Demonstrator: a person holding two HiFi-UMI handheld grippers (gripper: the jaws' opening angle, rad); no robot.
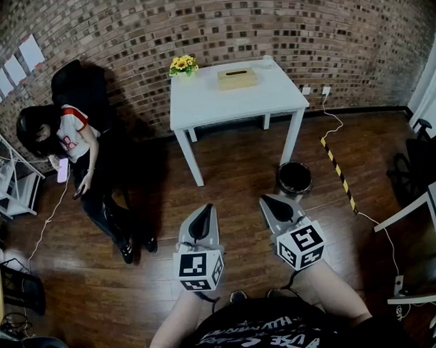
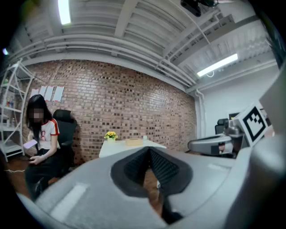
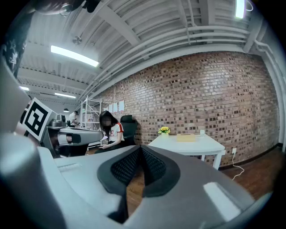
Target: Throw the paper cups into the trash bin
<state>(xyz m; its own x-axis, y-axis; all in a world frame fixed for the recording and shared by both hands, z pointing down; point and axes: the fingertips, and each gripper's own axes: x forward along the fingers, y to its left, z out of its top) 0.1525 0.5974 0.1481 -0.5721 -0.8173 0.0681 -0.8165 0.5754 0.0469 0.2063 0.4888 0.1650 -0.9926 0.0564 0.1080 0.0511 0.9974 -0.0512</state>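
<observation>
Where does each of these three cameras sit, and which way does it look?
Head view: on the person's head, looking steeply down at white table, trash bin, floor; forearms, left gripper and right gripper show.
Left gripper view: on that gripper, looking level along its shut jaws at the table; right gripper shows at right.
Right gripper view: on that gripper, roughly level along its shut jaws; left gripper shows at left.
Shared: both gripper views see the table, brick wall and seated person.

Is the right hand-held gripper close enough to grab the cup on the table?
Probably not yet: the right hand-held gripper hangs over floor, and the paper cup sits far across the table.
</observation>
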